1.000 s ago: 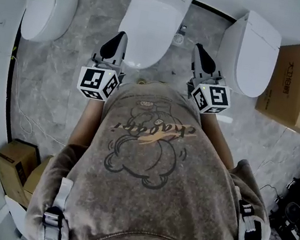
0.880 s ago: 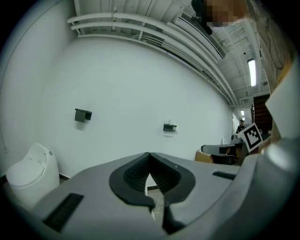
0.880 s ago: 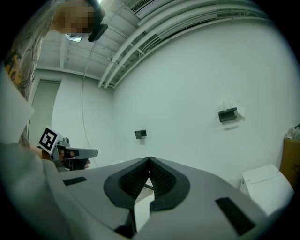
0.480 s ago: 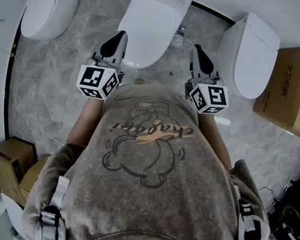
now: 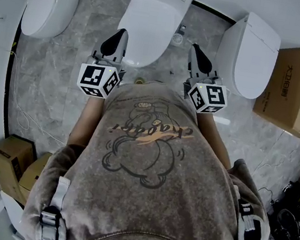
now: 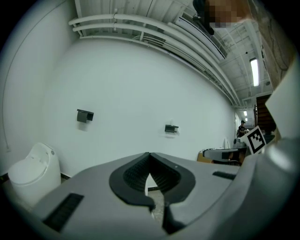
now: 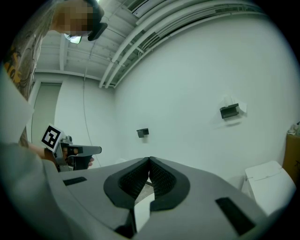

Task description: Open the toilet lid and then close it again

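The middle toilet point(image 5: 152, 20) is white and stands at the top centre of the head view with its lid down. My left gripper point(image 5: 121, 34) is held just left of the bowl's front, shut with nothing in it. My right gripper point(image 5: 195, 48) sits just right of the bowl, also shut and empty. Neither touches the toilet. In the left gripper view the left gripper point(image 6: 149, 155) points at a white wall, jaw tips together. The right gripper point(image 7: 149, 160) points at the same wall in its own view, and there my left gripper point(image 7: 75, 152) shows at the left.
A second toilet point(image 5: 47, 2) stands at the left and a third toilet point(image 5: 249, 53) at the right. A large cardboard box point(image 5: 292, 86) lies far right, smaller boxes point(image 5: 9, 158) at bottom left. A thin cable point(image 5: 20, 112) runs over the grey marble floor.
The right gripper has shifted slightly left and away from me. The left gripper has barely moved. The toilet lid stays down.
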`<state>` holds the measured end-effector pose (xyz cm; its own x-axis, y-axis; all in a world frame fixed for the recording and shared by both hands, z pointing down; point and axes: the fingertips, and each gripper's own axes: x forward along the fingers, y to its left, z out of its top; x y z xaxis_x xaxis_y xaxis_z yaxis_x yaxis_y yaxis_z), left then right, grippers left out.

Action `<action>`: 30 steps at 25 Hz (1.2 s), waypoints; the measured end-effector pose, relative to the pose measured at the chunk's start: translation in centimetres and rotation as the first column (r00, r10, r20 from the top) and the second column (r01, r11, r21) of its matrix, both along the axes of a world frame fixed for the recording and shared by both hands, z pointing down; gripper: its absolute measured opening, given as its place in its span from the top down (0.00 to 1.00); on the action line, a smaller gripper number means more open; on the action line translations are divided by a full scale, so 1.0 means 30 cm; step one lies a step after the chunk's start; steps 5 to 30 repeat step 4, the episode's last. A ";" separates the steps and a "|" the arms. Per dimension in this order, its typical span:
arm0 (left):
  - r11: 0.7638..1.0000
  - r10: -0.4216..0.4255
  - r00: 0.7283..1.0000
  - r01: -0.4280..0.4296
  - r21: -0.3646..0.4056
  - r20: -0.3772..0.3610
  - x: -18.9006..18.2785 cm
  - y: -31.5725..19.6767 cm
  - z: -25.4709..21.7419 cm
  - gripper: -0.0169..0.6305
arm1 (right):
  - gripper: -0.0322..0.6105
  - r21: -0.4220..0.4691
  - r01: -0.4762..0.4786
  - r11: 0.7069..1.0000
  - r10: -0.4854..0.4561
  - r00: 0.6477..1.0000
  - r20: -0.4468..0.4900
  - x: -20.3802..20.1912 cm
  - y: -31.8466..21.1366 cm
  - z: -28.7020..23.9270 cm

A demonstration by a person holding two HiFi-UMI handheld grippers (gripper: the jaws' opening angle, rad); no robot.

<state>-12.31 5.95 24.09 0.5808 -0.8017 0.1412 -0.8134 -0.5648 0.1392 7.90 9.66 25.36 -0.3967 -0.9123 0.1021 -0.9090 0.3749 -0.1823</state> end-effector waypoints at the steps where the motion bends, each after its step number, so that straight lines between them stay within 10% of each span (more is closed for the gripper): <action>1: 1.000 0.001 1.000 -0.001 -0.001 0.003 0.002 0.002 0.002 0.96 | 0.91 0.000 0.000 1.000 0.000 1.000 -0.001 0.001 0.000 0.002; 30: 1.000 0.001 1.000 -0.001 -0.002 0.008 0.005 0.005 0.006 0.96 | 0.91 0.000 -0.001 1.000 0.001 1.000 -0.005 0.007 -0.004 0.006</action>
